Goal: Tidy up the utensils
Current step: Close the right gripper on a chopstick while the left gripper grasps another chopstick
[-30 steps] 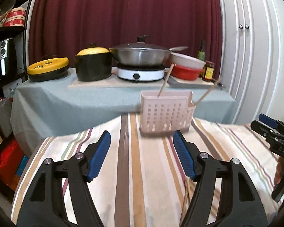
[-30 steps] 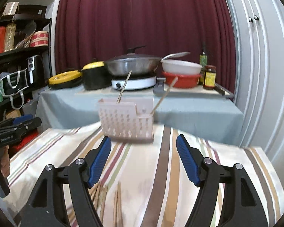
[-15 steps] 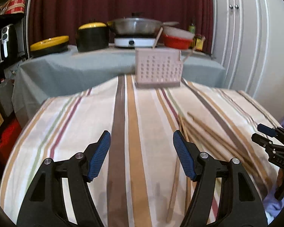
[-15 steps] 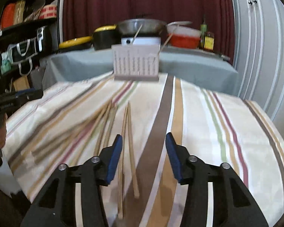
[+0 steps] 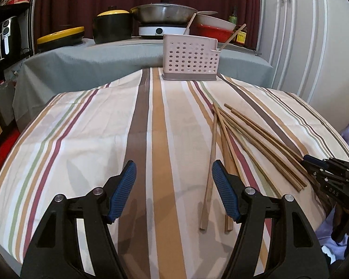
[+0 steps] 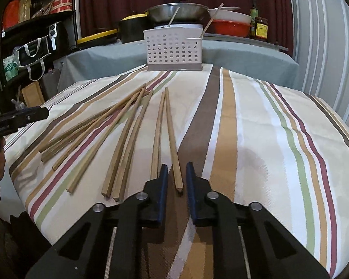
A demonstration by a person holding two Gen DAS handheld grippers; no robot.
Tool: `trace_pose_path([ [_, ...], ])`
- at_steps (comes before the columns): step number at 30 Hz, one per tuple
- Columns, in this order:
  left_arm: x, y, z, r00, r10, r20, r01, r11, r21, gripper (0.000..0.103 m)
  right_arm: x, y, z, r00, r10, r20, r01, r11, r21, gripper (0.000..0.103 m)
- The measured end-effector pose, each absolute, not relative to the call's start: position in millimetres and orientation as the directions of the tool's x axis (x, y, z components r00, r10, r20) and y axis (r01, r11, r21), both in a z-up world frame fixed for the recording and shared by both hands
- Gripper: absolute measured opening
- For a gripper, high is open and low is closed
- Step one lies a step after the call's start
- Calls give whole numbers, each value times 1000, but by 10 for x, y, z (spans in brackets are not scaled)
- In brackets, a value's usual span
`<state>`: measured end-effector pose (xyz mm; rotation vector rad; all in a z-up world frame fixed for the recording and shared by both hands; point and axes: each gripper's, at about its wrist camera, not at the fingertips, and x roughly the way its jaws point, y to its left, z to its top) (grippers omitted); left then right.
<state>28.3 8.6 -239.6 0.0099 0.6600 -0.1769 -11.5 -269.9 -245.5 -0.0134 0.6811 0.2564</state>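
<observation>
Right gripper (image 6: 176,181): narrowed, unclosed, astride the nearest chopstick (image 6: 172,137); to be closed squarely. Left gripper (image 5: 174,190): spread wide, nothing held.

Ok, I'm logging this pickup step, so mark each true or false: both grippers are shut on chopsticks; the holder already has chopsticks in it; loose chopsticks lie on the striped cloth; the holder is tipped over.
1. Both grippers are shut on chopsticks. False: the left gripper is wide open over bare cloth; the right gripper straddles one chopstick, jaws not closed.
2. The holder has chopsticks in it. True.
3. Loose chopsticks lie on the striped cloth. True.
4. The holder is tipped over. False: it stands upright.
</observation>
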Motion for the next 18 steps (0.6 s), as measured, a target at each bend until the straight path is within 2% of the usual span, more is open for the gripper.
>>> trace_pose_path([
  [10, 146, -63, -2530, 761, -209, -614, 230, 972, -46, 65, -206, -2708, -2460, 761, 227, -607, -230, 970, 75, 7],
  [13, 120, -122, -2601, 748, -209, -630, 251, 968, -24, 52, -206, -2713, -2460, 762, 228, -606, -228, 970, 77, 7],
  [18, 121, -100, -2681, 732, -215, -646, 252, 967, -36, 42, -218, -2711, -2460, 764, 226, -605, -227, 971, 76, 7],
])
